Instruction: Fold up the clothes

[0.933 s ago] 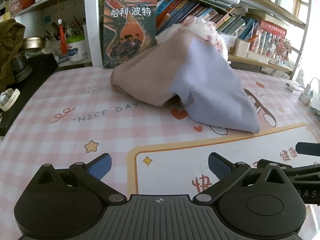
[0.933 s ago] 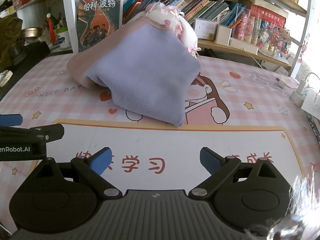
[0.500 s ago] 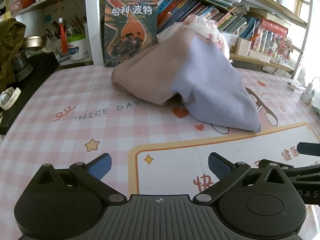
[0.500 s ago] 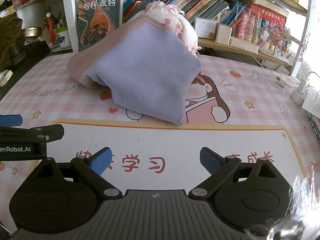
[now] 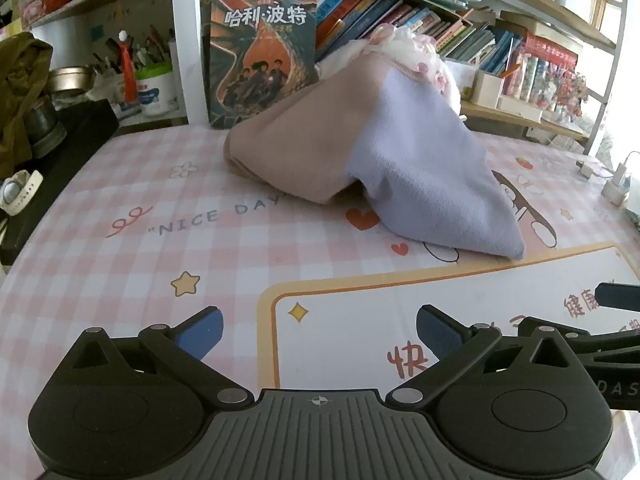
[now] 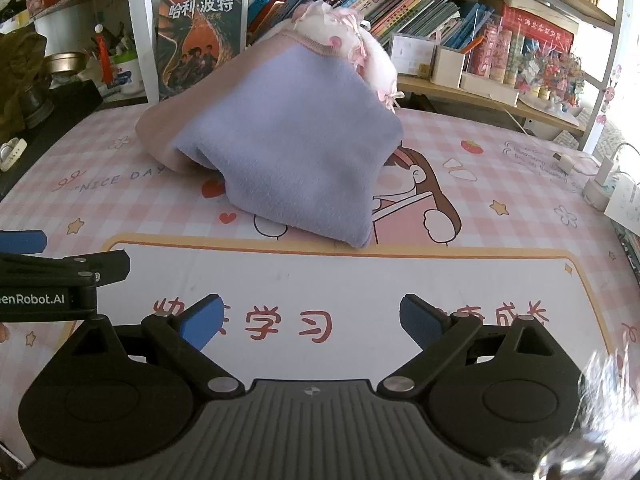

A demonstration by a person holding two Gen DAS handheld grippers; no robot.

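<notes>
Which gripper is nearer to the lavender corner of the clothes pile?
Right, slightly. The right gripper faces the lavender corner almost straight ahead; from the left gripper it lies ahead-right.

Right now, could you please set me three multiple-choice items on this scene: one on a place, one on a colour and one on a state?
1. Where does the garment lie?
A. on the mat, beyond both grippers
B. on a shelf
C. between the left gripper's fingers

2. Which colours is the garment?
A. green and black
B. lilac and tan-pink
C. red and white

3. How do the left gripper and the right gripper stand?
A. both shut on cloth
B. left shut, right open
C. both open, holding nothing

Answers:
1 A: both views show it heaped on the mat ahead of the fingertips.
2 B: a lilac panel meets a tan-pink one.
3 C: the blue pads stand wide apart with only mat between them.
</notes>
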